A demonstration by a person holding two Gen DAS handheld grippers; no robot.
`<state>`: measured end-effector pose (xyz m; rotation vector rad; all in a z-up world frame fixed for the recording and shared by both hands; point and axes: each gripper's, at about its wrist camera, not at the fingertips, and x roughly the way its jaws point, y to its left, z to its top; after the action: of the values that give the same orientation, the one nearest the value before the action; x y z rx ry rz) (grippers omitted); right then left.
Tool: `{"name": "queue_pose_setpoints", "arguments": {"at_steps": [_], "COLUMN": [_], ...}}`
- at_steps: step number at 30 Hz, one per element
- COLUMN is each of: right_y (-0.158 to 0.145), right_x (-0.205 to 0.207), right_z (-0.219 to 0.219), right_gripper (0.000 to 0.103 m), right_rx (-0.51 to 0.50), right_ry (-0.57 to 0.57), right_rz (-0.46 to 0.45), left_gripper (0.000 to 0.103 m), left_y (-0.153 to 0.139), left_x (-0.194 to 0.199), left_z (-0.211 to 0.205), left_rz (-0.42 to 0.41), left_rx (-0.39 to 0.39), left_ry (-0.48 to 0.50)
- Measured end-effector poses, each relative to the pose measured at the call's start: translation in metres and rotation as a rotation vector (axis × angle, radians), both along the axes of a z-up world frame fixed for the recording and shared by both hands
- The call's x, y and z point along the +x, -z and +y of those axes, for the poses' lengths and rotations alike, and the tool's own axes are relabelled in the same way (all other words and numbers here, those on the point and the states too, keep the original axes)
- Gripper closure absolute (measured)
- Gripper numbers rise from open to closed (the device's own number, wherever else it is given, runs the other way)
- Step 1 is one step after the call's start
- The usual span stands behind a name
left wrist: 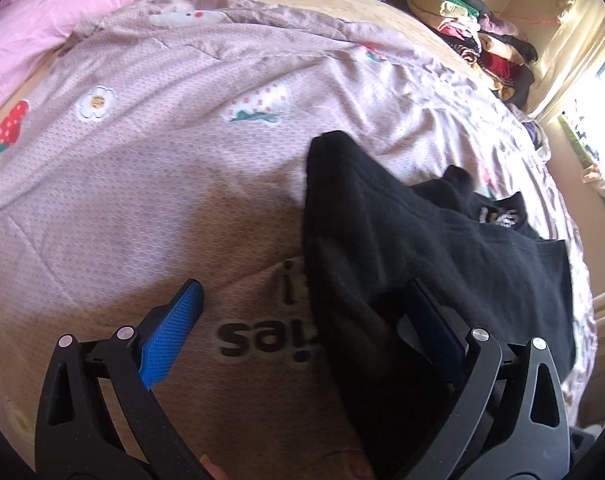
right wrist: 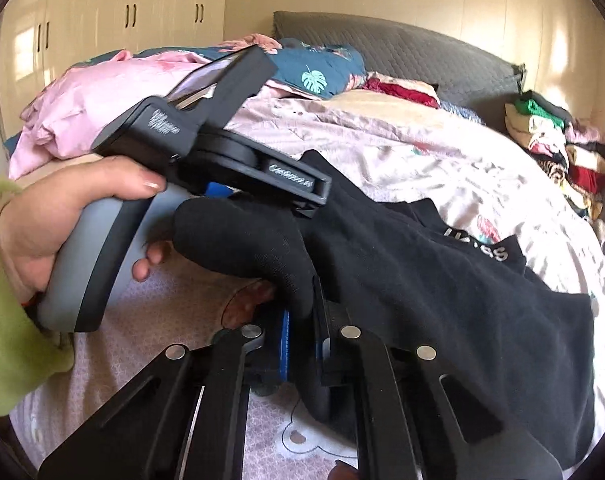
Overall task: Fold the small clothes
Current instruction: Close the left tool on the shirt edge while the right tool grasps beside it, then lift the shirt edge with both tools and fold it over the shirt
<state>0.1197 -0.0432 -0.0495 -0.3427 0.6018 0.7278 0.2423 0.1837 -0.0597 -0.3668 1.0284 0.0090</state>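
The right gripper [right wrist: 304,344] is clamped on a fold of the black shirt [right wrist: 442,280], which lies on the bed [right wrist: 402,148] over a pink quilt [left wrist: 142,184]. The left gripper [left wrist: 302,312] stands wide, one finger apparently under the shirt's edge, nothing pinched. A hand [right wrist: 62,216] in a green sleeve [right wrist: 6,300] holds its handle.

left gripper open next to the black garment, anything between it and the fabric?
Nothing visible. The left gripper hangs open over the black garment's edge, only pink bedsheet below. The right gripper is already shut on the same garment.
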Motion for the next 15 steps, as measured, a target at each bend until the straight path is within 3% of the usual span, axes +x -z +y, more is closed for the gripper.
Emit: {"name": "queue_pose_setpoints", "arguments": {"at_steps": [4, 6, 9, 10, 13, 15], "right_y": [-0.008, -0.013, -0.018, -0.019, -0.023, -0.026], "right_x": [-0.007, -0.009, -0.005, -0.007, -0.009, -0.01], "right_z": [-0.013, -0.021, -0.031, -0.034, -0.046, -0.055], "right_gripper": [0.096, 0.096, 0.096, 0.096, 0.096, 0.096], "right_rx": [0.038, 0.055, 0.07, 0.077, 0.101, 0.116], "right_ry": [0.02, 0.034, 0.052, 0.062, 0.092, 0.112], "right_rz": [-0.007, -0.009, -0.018, -0.022, -0.028, -0.032], "left_gripper": [0.01, 0.018, 0.04, 0.054, 0.08, 0.087], "left_y": [-0.007, -0.012, -0.02, -0.024, -0.039, -0.049], "left_x": [0.002, 0.002, 0.003, 0.003, 0.005, 0.006], "left_z": [-0.013, -0.022, -0.035, -0.041, -0.055, -0.064], "left_rz": [-0.026, -0.041, -0.059, -0.066, -0.1, -0.125], "left_rx": [-0.054, -0.071, -0.099, -0.096, -0.058, -0.042], "left_ry": [0.02, 0.034, 0.055, 0.066, 0.084, 0.098]}}
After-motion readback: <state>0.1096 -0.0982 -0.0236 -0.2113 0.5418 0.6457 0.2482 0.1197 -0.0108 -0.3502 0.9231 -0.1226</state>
